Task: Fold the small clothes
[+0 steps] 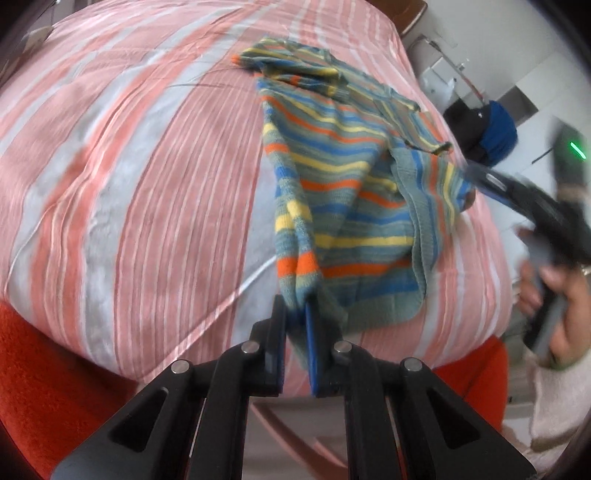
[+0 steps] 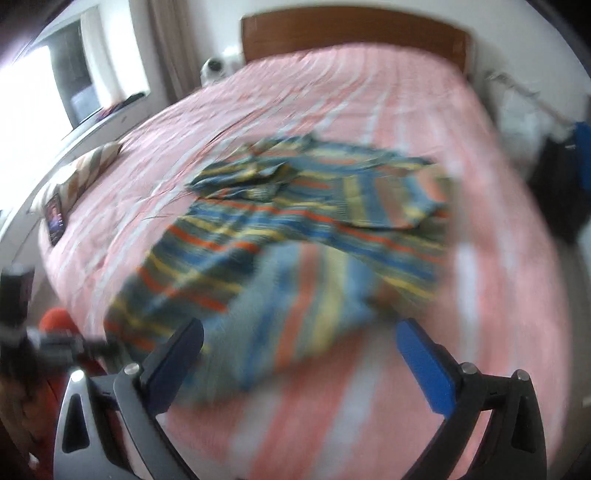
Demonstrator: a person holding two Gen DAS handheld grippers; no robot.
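1. Here, from the left wrist, my left gripper (image 1: 297, 314) pinches the near corner of the striped knit sweater (image 1: 343, 206), which lies rumpled on the pink-and-white ribbed bedspread (image 1: 147, 184). A red blanket (image 1: 44, 369) shows under the bed's edge; the right gripper (image 1: 484, 182) sits blurred at the sweater's far side.
2. From the right wrist, my right gripper (image 2: 299, 339) is spread wide above the sweater (image 2: 295, 236). A wooden headboard (image 2: 354, 33) and a phone (image 2: 55, 218) lie beyond.

The sweater (image 1: 343, 206) was striped in blue, orange, yellow and grey-green; the bedspread (image 1: 129, 166) in pink and white. Blue pads (image 2: 424, 365) were seen.
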